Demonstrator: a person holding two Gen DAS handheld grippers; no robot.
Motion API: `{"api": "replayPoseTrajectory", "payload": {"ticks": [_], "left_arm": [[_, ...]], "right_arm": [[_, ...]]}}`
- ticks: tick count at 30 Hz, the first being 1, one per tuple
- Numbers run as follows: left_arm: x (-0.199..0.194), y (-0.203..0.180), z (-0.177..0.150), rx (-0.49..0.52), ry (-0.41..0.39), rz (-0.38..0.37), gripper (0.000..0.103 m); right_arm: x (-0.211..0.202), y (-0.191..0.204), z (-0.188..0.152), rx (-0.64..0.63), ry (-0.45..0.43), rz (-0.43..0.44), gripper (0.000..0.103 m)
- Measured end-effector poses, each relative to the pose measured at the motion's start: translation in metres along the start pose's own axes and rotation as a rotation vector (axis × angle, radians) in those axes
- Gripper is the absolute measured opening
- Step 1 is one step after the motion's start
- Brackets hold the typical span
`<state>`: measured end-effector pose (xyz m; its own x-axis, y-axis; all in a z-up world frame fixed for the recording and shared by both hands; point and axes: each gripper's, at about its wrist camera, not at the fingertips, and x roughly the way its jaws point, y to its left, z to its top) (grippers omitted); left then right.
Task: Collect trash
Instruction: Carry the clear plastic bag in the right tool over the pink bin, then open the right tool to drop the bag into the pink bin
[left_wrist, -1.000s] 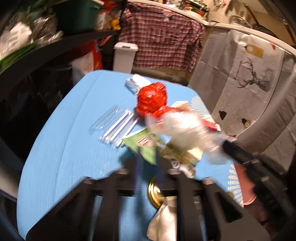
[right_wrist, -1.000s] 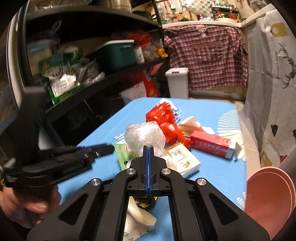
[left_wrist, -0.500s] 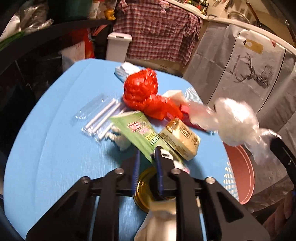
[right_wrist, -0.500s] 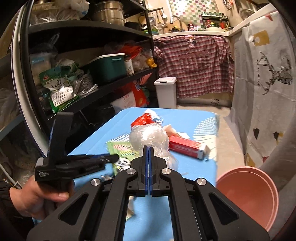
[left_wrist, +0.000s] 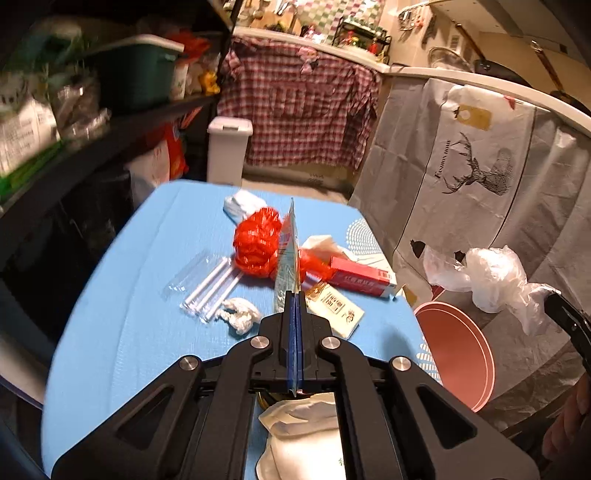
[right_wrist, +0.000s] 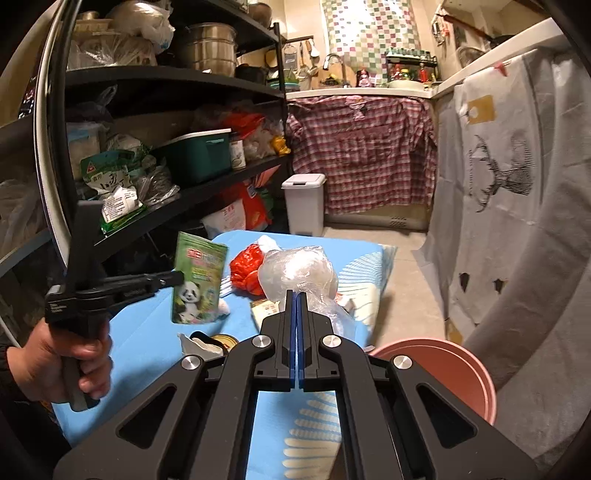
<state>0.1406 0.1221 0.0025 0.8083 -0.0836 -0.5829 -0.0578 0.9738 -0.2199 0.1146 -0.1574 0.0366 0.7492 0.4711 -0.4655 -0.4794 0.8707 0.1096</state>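
- One pink basin (right_wrist: 439, 369) sits at lower right of the right wrist view, beside the blue table (right_wrist: 147, 332).
- One red crumpled bag (left_wrist: 256, 245), one red box (left_wrist: 360, 277), one pack of clear straws (left_wrist: 207, 284) lie mid-frame on the table.
- Left gripper (left_wrist: 294, 295): jaws have just been closing, now pinching one green panda pouch (right_wrist: 197, 282), lifted off the table.
- Right gripper (right_wrist: 296, 299): pressed together on one clear plastic bag (right_wrist: 299, 273), held above the basin's near edge.

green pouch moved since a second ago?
Yes. The green pouch lay flat on the blue table beside the red bag; now the left gripper, just closed, holds it lifted.
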Motion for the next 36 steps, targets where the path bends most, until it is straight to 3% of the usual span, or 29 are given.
{"api": "replayPoseTrajectory", "payload": {"ticks": [18, 36], "left_arm": [[-0.054, -0.049, 0.005, 0.074, -0.092, -0.011, 0.000], [-0.036, -0.113, -0.002, 0.155, -0.075, -0.104, 0.000]], "right_arm": [[-0.053, -0.048, 0.002, 0.047, -0.076, -0.109, 0.001], [-0.037, -0.101, -0.024, 0.147, -0.010, -0.204, 0.001]]}}
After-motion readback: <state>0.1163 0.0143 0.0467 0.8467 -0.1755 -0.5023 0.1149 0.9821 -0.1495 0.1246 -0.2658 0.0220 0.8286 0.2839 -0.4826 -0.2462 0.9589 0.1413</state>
